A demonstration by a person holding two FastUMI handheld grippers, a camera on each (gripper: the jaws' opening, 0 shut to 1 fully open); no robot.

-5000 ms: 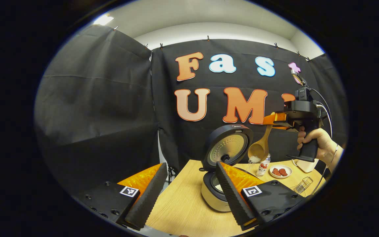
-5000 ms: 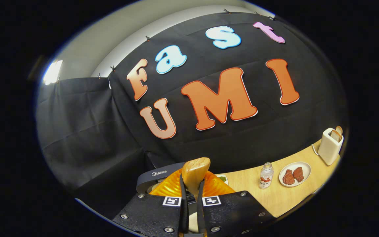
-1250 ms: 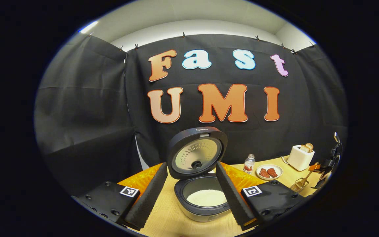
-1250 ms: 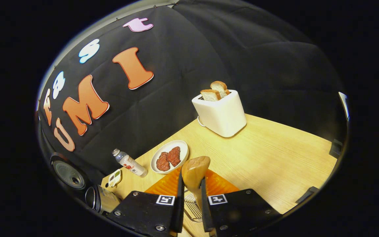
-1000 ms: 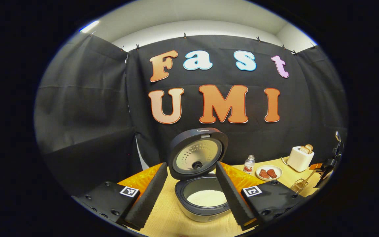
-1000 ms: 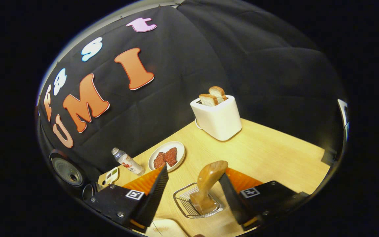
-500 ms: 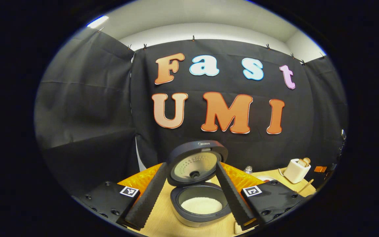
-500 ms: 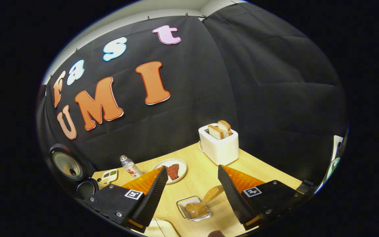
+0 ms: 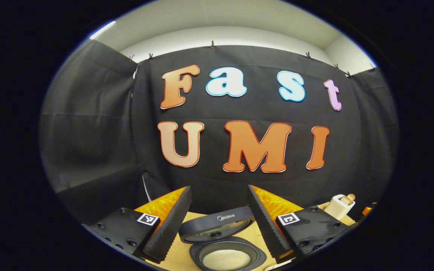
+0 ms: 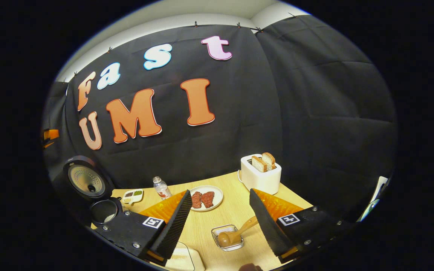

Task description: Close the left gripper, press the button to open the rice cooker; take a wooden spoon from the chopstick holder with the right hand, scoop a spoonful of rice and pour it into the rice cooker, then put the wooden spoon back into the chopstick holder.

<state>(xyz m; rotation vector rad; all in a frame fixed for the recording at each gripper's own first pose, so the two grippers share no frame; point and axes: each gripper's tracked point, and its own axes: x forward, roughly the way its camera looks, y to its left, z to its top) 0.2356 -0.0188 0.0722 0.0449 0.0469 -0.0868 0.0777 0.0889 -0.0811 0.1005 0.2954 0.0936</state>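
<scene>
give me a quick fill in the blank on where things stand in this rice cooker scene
1. The wooden spoon rests in the wire chopstick holder, bowl end ____.
2. The rice cooker has its lid ____.
3. The right gripper has its fingers ____, holding nothing.
4. The toaster holds ____ slices of bread.

Missing words: down; open; open; two

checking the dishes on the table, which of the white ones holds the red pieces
The round white plate beside the small clear bottle holds the two red pieces. The small white compartment dish, nearer the black rice cooker, holds green and dark bits instead.
</scene>
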